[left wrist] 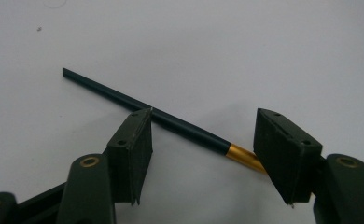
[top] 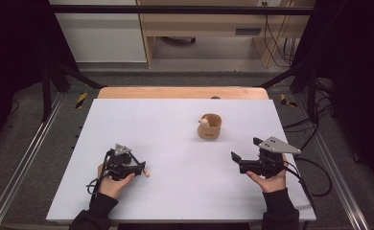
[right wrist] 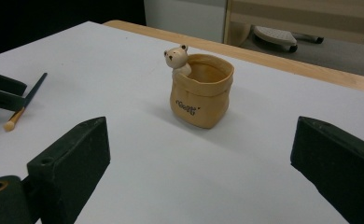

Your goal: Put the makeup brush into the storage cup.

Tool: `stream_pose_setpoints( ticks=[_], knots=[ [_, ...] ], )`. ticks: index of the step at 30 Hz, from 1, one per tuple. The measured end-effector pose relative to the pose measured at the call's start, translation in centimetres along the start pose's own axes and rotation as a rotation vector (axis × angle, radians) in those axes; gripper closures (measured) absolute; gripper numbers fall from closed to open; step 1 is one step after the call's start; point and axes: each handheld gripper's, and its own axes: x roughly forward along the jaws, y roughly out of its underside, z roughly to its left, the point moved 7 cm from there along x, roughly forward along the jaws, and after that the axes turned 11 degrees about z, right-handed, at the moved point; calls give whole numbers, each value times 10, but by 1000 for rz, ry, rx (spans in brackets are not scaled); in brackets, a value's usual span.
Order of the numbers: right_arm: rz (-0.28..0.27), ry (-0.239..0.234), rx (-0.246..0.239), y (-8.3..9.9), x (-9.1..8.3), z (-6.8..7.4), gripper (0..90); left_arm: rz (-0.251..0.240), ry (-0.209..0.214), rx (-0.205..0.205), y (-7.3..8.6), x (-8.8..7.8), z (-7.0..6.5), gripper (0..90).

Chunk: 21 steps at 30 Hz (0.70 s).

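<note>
A thin dark brush with gold ferrule and pale tip (left wrist: 171, 123) is lying flat near the desk's (top: 175, 124) front-left corner, being straddled by the half-open left gripper (left wrist: 203, 144), not yet pinched. The right gripper (right wrist: 199, 158) is being held wide open, empty. Grasping and likely dropping into the tan bear-trimmed sack-shaped pot (right wrist: 201, 88) is being left.

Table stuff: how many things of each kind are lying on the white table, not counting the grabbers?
Paintbrush: 1, dark handle with a gold band, lying flat between the open jaws of the left gripper.
Bear cup: 1, a tan sack-shaped pot with a little bear on its rim, standing upright.
Total: 2
</note>
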Motion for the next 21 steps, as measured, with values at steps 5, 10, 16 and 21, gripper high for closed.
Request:
stream_pose_setpoints(
  ticks=[5,10,16,21],
  knots=[
    [-1,-2,2,0,0,0,49,6,1,6,0,0,-2,430],
    [1,1,1,0,1,0,49,14,0,7,1,-1,-1,494],
    [9,-1,-5,1,2,1,47,22,-9,-1,2,-2,2,572],
    [6,-1,-2,1,1,0,47,28,-11,2,3,-4,4,645]
  ],
)
